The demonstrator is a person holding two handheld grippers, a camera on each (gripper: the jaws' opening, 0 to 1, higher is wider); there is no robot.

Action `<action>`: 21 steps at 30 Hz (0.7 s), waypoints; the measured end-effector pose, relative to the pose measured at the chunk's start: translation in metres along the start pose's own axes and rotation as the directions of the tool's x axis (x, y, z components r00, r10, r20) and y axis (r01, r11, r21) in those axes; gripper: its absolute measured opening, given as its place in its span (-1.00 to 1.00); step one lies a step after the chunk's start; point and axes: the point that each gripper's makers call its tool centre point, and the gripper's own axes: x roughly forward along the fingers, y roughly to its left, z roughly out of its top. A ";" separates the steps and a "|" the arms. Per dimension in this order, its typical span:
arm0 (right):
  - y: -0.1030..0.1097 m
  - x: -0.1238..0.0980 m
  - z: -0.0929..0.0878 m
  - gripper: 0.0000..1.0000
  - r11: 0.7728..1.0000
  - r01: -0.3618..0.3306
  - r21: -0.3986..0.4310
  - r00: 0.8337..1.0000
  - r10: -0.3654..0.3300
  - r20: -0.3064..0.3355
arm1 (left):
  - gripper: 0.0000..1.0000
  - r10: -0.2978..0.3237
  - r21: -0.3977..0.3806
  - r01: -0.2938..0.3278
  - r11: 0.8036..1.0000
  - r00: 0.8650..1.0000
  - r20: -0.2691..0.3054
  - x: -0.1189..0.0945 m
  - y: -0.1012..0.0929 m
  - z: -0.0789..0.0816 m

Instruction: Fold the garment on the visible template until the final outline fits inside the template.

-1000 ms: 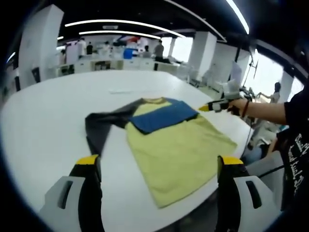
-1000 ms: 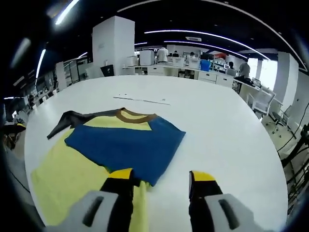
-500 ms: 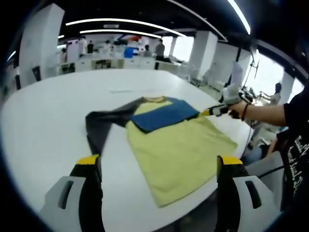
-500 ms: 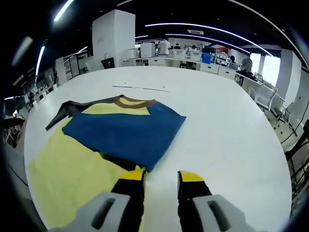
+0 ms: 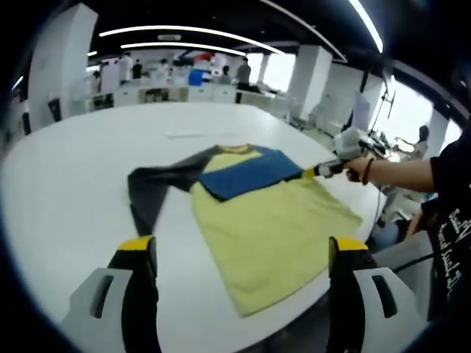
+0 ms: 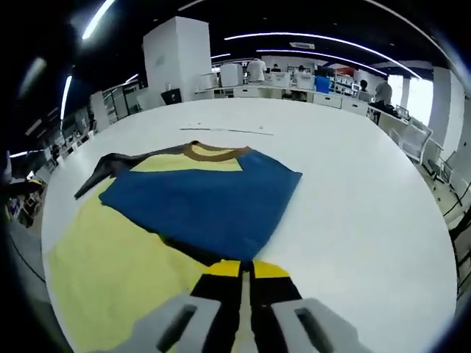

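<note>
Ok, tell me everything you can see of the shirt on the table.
The shirt is a soft knit with a yellow body, a brown collar, a blue sleeve folded flat across the chest and a dark grey sleeve spread out to the side. It lies flat on the white table, hem near the table's edge. The right hand-held gripper, jaws together, sits at the edge of the blue fold.

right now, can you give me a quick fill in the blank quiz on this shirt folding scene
1. The sleeve folded across the shirt's chest is ____.
2. The right tool's jaws stand ____ at that sleeve's edge.
3. The left tool's jaws stand wide ____, holding nothing.
4. The other sleeve, spread flat on the table, is dark ____.

Missing words: blue; shut; open; grey
</note>
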 end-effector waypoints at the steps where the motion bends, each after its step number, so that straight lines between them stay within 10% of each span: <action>1: -0.002 0.000 0.000 -1.00 1.000 0.002 -0.004 1.000 -0.002 -0.001 | 0.86 0.001 -0.002 -0.001 1.000 1.000 -0.001 0.000 0.000 0.000; 21: -0.025 -0.002 -0.002 -1.00 0.998 0.061 -0.033 0.997 -0.063 -0.047 | 0.87 0.010 -0.005 -0.011 1.000 1.000 -0.004 -0.002 0.003 -0.003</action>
